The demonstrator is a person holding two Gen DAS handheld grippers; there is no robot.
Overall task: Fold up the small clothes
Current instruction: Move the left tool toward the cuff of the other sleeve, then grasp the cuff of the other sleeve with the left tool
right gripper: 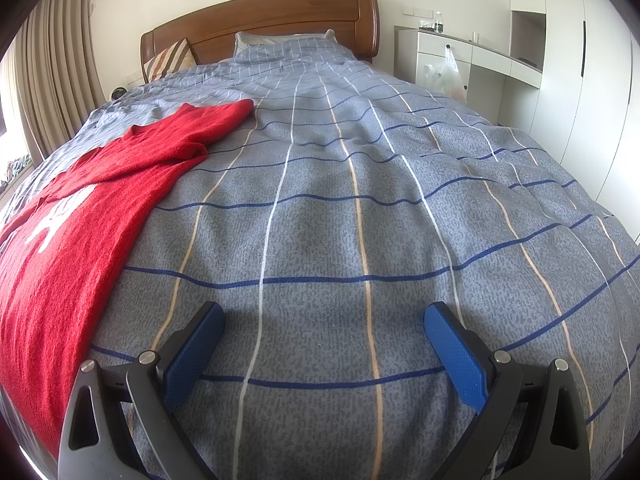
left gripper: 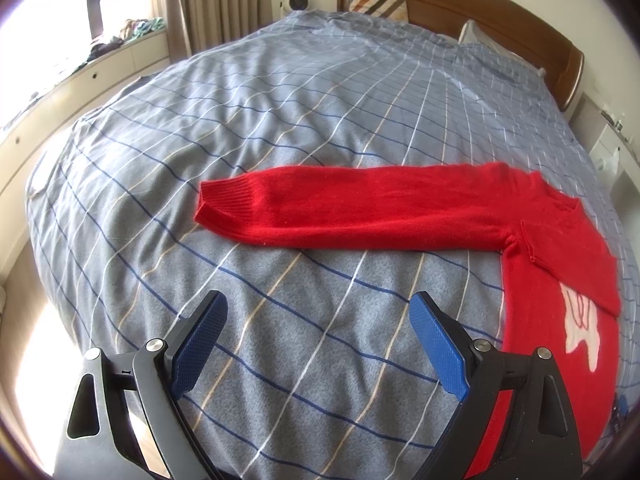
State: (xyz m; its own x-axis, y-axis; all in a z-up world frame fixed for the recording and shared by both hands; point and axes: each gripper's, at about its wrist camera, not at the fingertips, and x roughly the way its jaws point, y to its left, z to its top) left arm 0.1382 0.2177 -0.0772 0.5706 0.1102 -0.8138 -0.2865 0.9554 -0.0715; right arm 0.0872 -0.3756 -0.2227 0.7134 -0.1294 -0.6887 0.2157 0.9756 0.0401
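Note:
A small red knit sweater (left gripper: 552, 248) with a white design lies flat on the blue-grey checked bedcover (left gripper: 280, 120). In the left wrist view its one sleeve (left gripper: 340, 204) stretches out to the left, and the other sleeve is folded across the body. My left gripper (left gripper: 318, 312) is open and empty, hovering over bare cover below the stretched sleeve, the body just to its right. In the right wrist view the sweater (right gripper: 80, 208) lies at the left. My right gripper (right gripper: 324, 320) is open and empty over the cover (right gripper: 360, 200), to the right of the sweater.
A wooden headboard (right gripper: 260, 20) and pillows (right gripper: 168, 60) stand at the far end of the bed. Curtains (right gripper: 52, 60) and a window ledge with drawers (left gripper: 80, 80) run along the left. A white desk and wardrobes (right gripper: 560, 60) stand at the right.

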